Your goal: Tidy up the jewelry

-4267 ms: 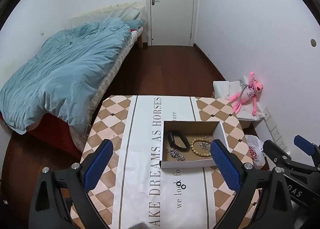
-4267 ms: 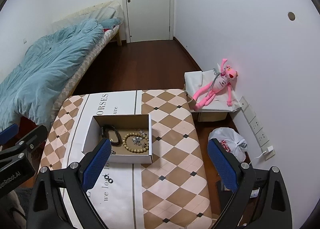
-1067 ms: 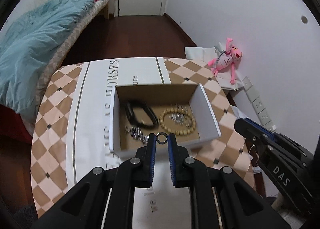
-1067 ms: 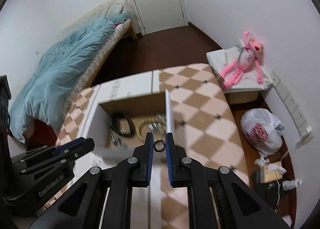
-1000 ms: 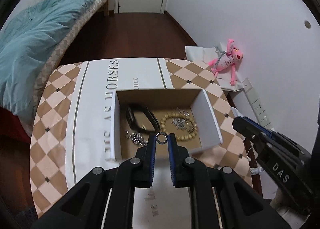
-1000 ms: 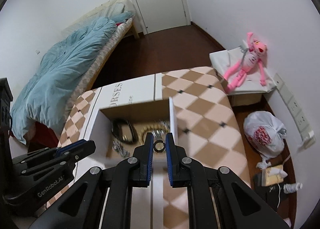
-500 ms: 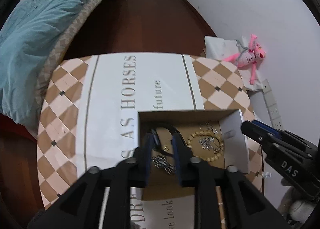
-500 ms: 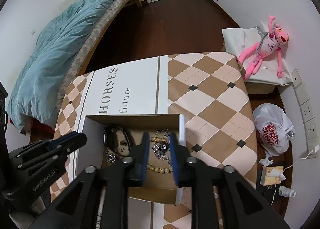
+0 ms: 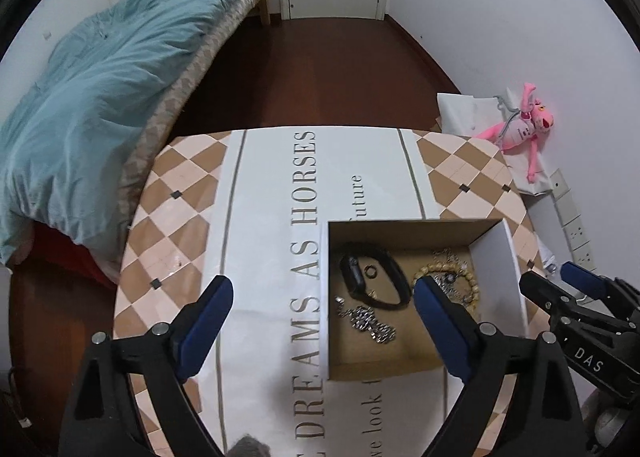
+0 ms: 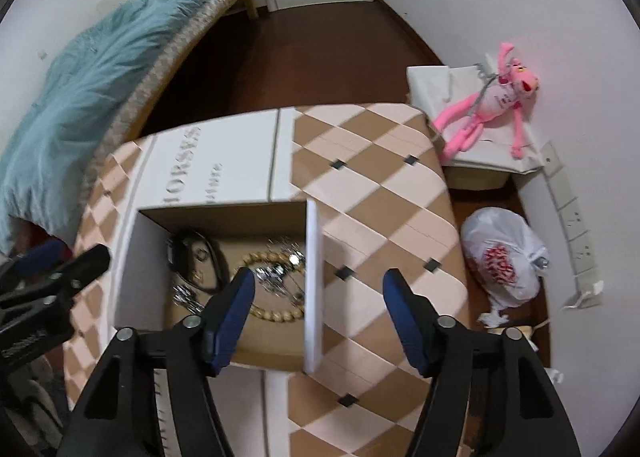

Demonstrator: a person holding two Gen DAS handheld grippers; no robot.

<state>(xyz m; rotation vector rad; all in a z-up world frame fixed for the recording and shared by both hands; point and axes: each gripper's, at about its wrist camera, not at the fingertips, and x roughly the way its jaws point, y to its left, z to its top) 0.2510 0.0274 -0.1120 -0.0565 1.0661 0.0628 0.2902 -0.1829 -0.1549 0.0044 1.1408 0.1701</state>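
Checkered tablecloth with a white printed centre strip covers the table (image 9: 180, 193), and both tools hang above its near end. Nearest, the left tool (image 9: 320, 311) has its blue fingers spread wide apart and holds nothing; the right tool (image 10: 318, 307) is likewise spread and empty, straddling the right wall of the cardboard box (image 9: 498, 273). That open box sits on the table with its long axis running left to right. On its floor a silver chain bracelet (image 9: 368, 321) lies nearest, slanting from upper left to lower right. Just beyond, a black watch (image 9: 374, 283) lies in a loop lengthened left to right, with a small ring (image 9: 371, 271) inside the loop. A wooden bead bracelet (image 10: 266, 285) circles some silver pieces at the right. Farther off stand a bed with a blue duvet (image 9: 100, 73) and a pink plush toy (image 9: 520, 129).
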